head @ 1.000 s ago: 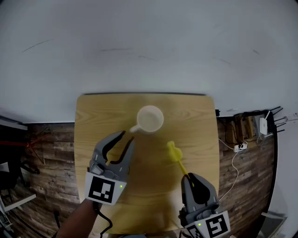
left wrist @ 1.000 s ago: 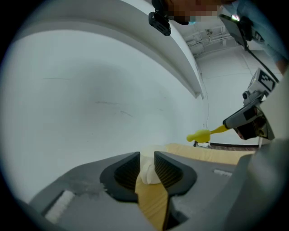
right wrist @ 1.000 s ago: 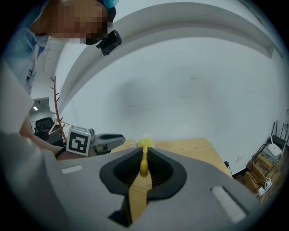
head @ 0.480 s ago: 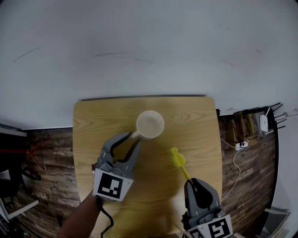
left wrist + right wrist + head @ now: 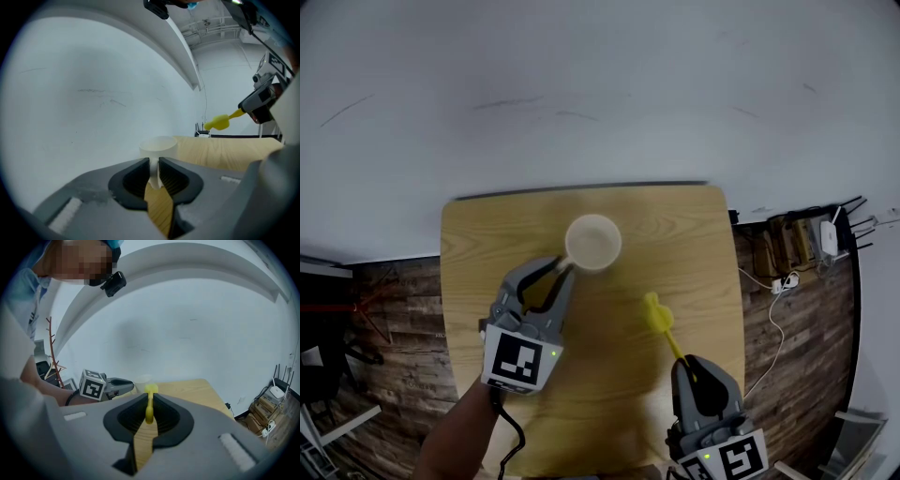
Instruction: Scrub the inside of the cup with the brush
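Observation:
A white cup (image 5: 592, 242) stands upright at the far middle of the wooden table (image 5: 478, 234), its handle pointing toward me and to the left. My left gripper (image 5: 562, 271) has its jaws on either side of that handle. They have just been closing, and in the left gripper view the pads (image 5: 169, 177) press on the white handle below the cup (image 5: 158, 145). My right gripper (image 5: 685, 362) is shut on the thin stem of a yellow brush (image 5: 654, 312), whose head hangs above the table to the right of the cup. The brush (image 5: 149, 404) runs straight out between the right jaws.
Behind the table rises a plain white wall. A wooden floor lies on both sides, with cables, a power strip and a router (image 5: 827, 246) at the right. A person's forearm (image 5: 455, 441) carries the left gripper.
My left gripper has moved forward to the cup, taken the handle between its jaws and narrowed them onto it. The right gripper and the brush have hardly moved.

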